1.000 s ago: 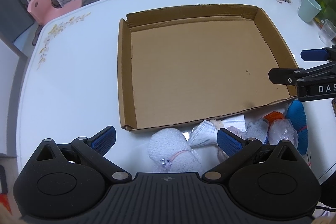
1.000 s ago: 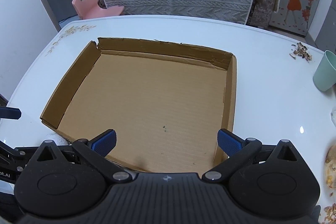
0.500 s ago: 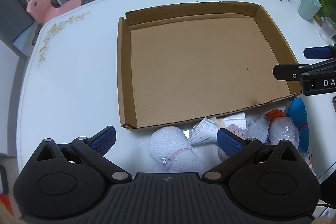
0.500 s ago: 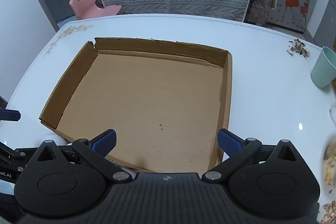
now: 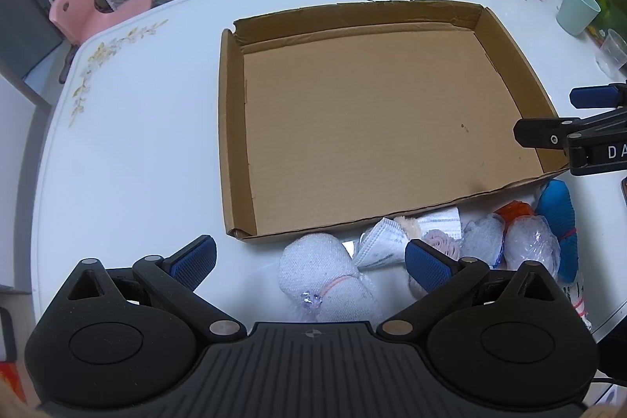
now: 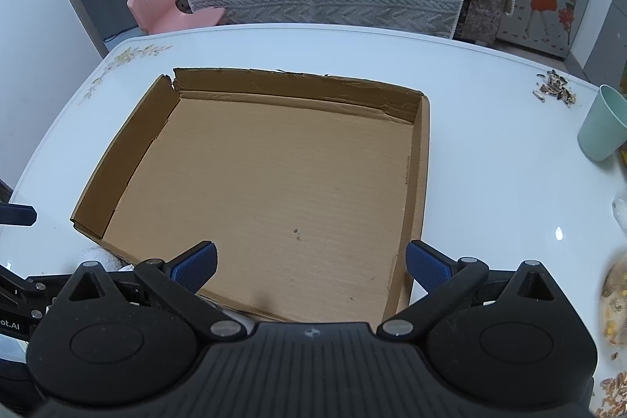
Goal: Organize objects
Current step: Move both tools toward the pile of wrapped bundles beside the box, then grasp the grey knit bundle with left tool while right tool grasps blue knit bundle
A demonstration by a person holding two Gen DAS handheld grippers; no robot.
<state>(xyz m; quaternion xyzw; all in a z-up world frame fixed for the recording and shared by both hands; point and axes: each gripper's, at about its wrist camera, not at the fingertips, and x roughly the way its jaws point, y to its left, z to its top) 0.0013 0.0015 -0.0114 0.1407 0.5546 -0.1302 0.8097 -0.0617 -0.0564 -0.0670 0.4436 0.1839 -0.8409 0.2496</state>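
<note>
Left gripper [image 5: 309, 257] hovers with fingers spread wide over a white rolled towel [image 5: 325, 277] on the white table [image 5: 129, 163]. A row of small bundles lies just beside the near wall of the shallow cardboard tray [image 5: 235, 128]. Right gripper [image 6: 309, 259], fingers also spread and holding nothing, hangs over the tray's near corner.

Brown cardboard tray [image 5: 376, 128]; white table [image 5: 129, 159], floral corner; mint cup [image 5: 578, 8].

left wrist: above near-left edge, facing forward | right wrist: near-right | shared: cardboard tray [image 5: 372, 128] [image 6: 274, 190]
</note>
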